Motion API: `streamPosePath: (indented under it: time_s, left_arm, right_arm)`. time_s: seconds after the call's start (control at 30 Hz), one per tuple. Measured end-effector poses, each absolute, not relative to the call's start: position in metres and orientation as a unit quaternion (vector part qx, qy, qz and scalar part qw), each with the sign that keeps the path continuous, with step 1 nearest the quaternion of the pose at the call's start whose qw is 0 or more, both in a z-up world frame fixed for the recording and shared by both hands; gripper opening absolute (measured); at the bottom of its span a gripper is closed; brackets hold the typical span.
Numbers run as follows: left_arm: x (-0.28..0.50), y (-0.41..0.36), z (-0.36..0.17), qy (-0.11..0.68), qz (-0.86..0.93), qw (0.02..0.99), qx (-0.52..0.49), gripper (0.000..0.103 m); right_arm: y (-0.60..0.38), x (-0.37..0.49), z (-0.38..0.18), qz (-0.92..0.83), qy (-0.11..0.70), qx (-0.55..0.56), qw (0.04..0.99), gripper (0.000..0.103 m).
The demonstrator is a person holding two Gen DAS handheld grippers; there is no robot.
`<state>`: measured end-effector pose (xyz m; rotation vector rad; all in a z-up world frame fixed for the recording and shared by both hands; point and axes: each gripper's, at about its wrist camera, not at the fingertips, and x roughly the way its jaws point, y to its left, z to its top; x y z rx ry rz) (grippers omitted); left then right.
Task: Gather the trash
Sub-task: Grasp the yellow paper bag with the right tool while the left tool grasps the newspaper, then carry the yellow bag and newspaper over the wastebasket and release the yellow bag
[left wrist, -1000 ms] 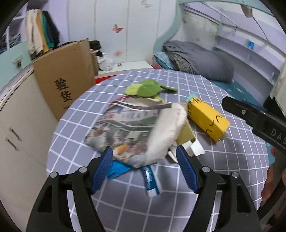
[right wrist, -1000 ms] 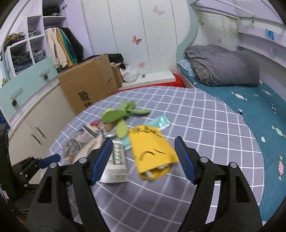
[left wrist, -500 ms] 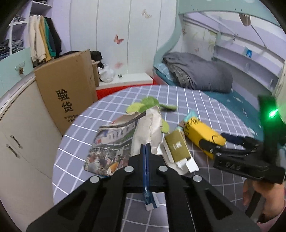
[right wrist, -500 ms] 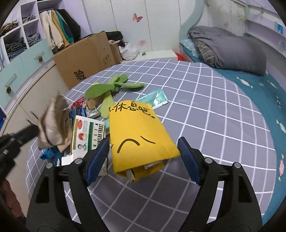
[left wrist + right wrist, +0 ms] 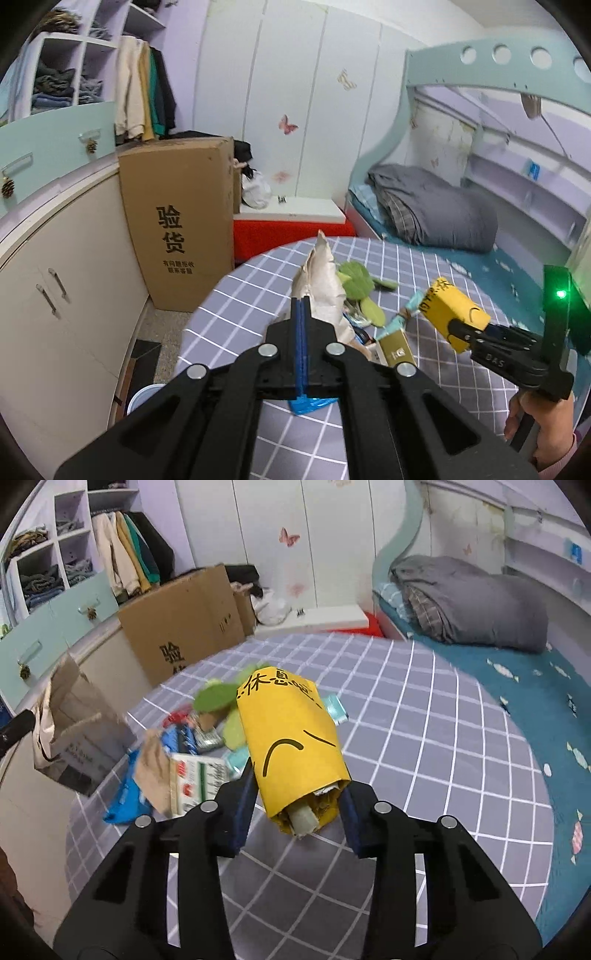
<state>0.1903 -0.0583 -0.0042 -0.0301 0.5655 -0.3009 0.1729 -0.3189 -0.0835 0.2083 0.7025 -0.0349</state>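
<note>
While the left tool [image 5: 301,314] is pressed together on a beige paper bag [image 5: 321,277] raised above the desk [image 5: 424,738], the right tool [image 5: 299,797], jaws just closing, pinches a yellow pouch [image 5: 291,746].

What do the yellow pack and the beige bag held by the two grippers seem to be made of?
Yellow pack: looks like matte paper or thin card, printed with black characters, curling into a tube without gloss. Beige bag: looks like creased kraft paper, dull, with sharp folds and a string handle; coated paper cannot be ruled out.
</note>
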Motion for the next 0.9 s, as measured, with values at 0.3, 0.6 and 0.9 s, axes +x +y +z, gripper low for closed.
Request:
streamPosePath:
  time_s: [0.3, 0.6, 0.9]
  left_arm:
    - [0.187, -0.025, 0.004, 0.271, -0.147, 0.951, -0.035, 0.000]
    - [0.193, -0.047, -0.053, 0.369, -0.221, 0.902, -0.050, 0.051]
    - [0.169, -0.118, -0.084, 0.381, -0.251, 0.887, 0.064, 0.064]
  right_arm:
    - [-0.256, 0.172, -0.035, 0.038, 0.308, 0.081, 0.947, 0.040]
    - [-0.237, 0.165, -0.051, 0.025, 0.317, 0.067, 0.946, 0.040]
    - [-0.265, 0.144, -0.072, -0.001, 0.326, 0.090, 0.941, 0.040]
